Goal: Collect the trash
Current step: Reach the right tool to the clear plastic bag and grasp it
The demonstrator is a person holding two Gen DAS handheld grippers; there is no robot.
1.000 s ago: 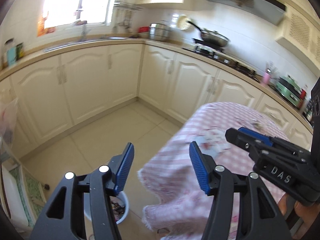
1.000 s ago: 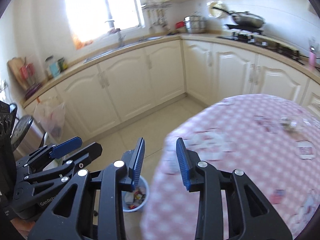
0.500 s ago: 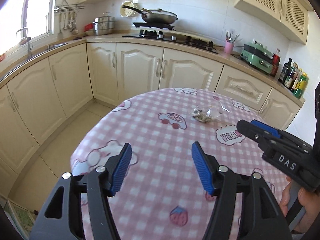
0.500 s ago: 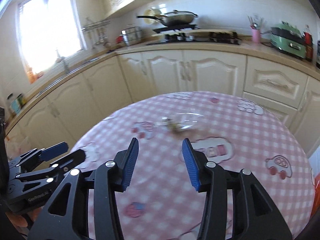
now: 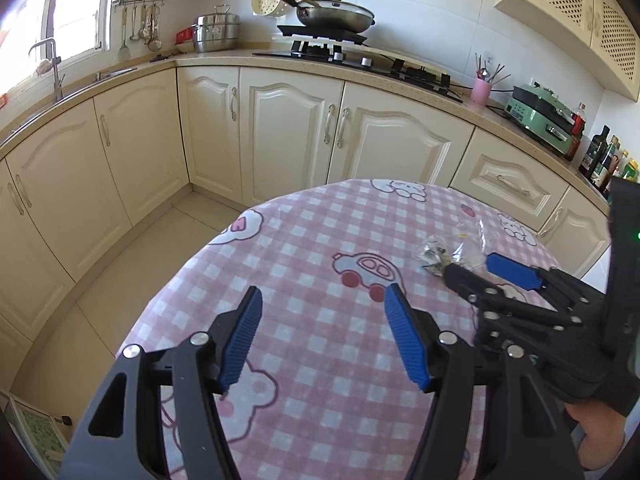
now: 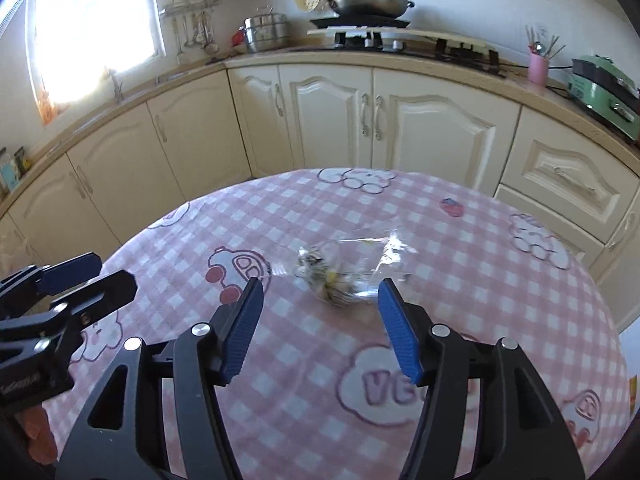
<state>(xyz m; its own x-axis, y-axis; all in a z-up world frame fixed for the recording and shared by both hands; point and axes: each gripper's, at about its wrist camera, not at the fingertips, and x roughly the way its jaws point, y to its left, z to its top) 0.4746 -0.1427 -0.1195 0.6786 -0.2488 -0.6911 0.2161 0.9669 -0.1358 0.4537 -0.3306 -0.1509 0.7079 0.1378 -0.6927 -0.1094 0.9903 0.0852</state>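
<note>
Trash (image 6: 340, 276): crumpled clear wrapper, dark scraps inside, on pink checked tablecloth (image 6: 460, 240); both jaws spread, empty.

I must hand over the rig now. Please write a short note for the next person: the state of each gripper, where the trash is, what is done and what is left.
Left gripper: open, empty, over the pink checked tablecloth, its jaws just opening a little further.
Right gripper: open, nothing gripped, jaws just opening, aimed at the trash.
Trash: a crumpled clear plastic bag with scraps lies on the table, just ahead of the right fingertips; whether they touch it is unclear.
Done: both grippers brought to the table.
Left: close on the bag, lift it, drop it in a bin; no bin is in view now.
</note>
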